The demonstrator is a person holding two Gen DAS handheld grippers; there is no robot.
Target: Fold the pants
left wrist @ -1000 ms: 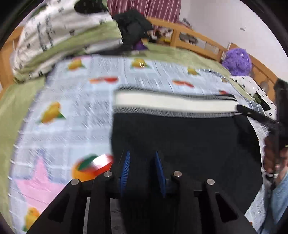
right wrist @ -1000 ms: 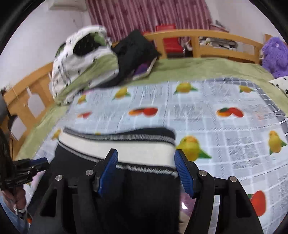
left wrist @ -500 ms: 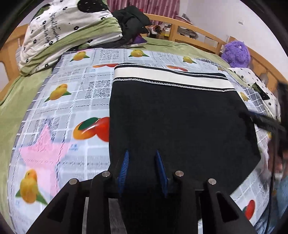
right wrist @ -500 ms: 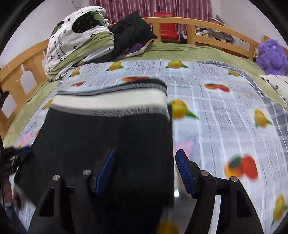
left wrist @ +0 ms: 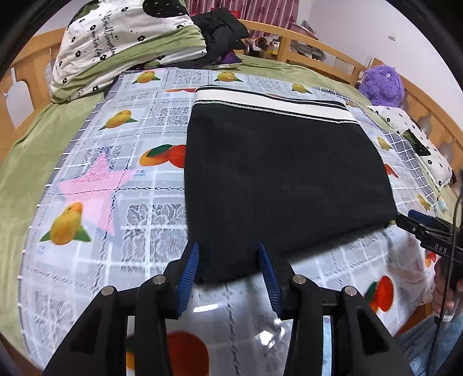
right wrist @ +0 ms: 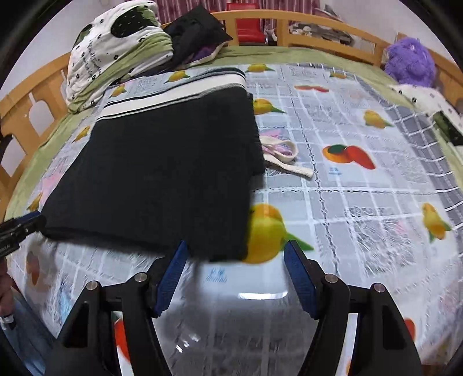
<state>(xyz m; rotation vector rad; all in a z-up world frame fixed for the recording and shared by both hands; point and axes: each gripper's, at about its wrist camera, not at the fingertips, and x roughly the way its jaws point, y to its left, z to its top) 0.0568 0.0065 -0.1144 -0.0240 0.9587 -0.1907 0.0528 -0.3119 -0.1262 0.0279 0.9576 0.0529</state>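
Pants (left wrist: 283, 176) lie flat on the bed, folded into a black rectangle. White waistband (left wrist: 272, 104) with dark stripes sits at the far edge, toward the headboard end. Near hem lies at the edge closest to both cameras. A cream drawstring (right wrist: 285, 157) pokes out from the pants' right side onto the cover, loosely looped.

Left tool (left wrist: 230, 261): blue pads spread, the near-left corner of the pants lies between them but the pads don't press on it. Its jaws have just been opening. Right tool (right wrist: 235, 267): pads spread wide, near-right corner of the pants just ahead of the gap, nothing pinched; its jaws have also been opening further. In the left view the right tool's tip shows at the pants' near-right corner with the person's hand (left wrist: 444, 292) behind it.

Under the pants: a clear plastic cover with fruit print (left wrist: 124, 185) over the green bedsheet (left wrist: 20, 162). Glare off the plastic near the cameras.

Further out: a white-and-green floral duvet bundle (left wrist: 124, 43) and a black garment (left wrist: 222, 27) piled at the far-left corner, a purple plush toy (right wrist: 411, 60) far right, a wooden bed rail (right wrist: 303, 21) round the edge.
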